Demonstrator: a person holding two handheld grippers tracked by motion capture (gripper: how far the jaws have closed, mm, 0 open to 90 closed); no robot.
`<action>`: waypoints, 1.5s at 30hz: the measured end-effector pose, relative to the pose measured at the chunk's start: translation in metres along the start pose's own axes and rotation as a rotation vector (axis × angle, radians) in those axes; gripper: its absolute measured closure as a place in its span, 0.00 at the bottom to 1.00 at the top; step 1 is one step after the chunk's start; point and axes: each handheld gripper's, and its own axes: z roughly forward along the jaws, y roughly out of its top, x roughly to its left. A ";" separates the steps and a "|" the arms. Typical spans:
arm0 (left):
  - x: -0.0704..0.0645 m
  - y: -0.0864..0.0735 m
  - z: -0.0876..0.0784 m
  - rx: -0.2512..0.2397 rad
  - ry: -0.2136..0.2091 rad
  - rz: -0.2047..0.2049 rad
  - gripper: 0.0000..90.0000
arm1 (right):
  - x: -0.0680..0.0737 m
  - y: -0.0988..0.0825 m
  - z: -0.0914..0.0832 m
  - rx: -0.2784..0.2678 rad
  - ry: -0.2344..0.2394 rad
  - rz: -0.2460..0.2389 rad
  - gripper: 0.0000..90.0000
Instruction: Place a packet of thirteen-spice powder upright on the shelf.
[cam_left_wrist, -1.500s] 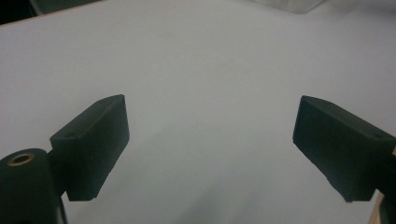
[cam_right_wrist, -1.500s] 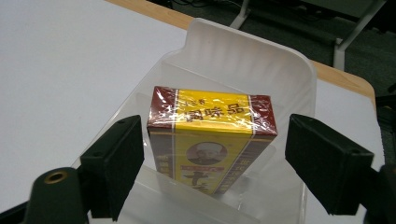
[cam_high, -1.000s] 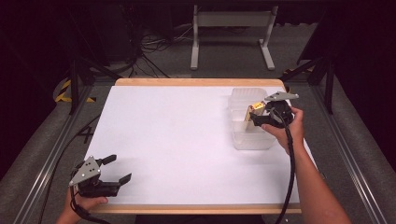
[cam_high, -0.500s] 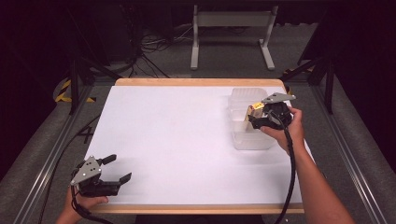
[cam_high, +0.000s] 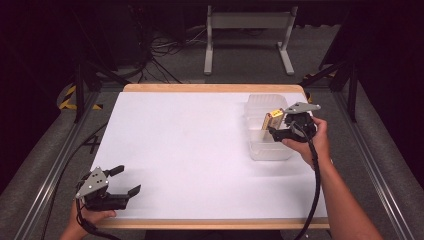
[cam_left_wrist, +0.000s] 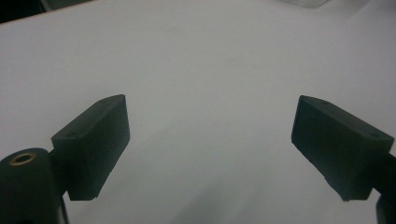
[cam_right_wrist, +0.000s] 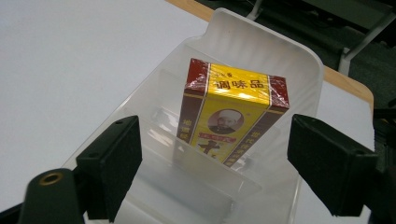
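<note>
Dark flooring with cables and a grey metal stand surrounds the wood-edged table with a white top (cam_high: 200, 150). On the table's far right part sits a clear plastic rectangular bin (cam_high: 255, 105), and inside it stands a yellow and dark red seasoning box wrapped in film (cam_right_wrist: 233, 116), upright and leaning slightly, its lower end on the bin's floor. The right gripper (cam_high: 276, 126) hangs over the bin, held in the person's right hand (cam_high: 312, 142). In the right gripper view its two black jaws stand apart on either side of the box, with a clear gap between each pad and the box, so nothing is pinched; the jaws have just been opening, with the box between them. The left gripper (cam_high: 125, 181) is held low over the near left corner of the table, well apart from the bin. In the left gripper view its jaws are spread wide over the bare white surface, with nothing between them.
</note>
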 end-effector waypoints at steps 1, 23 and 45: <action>0.000 0.000 0.000 0.000 -0.001 -0.001 0.14 | 0.000 -0.001 -0.002 -0.002 0.001 -0.002 0.21; -0.001 0.000 0.001 0.008 0.001 0.006 0.13 | 0.005 -0.020 -0.034 -0.027 0.036 -0.056 0.19; -0.002 0.000 0.002 0.013 -0.009 0.011 0.13 | 0.020 -0.052 -0.051 -0.037 0.054 -0.096 0.19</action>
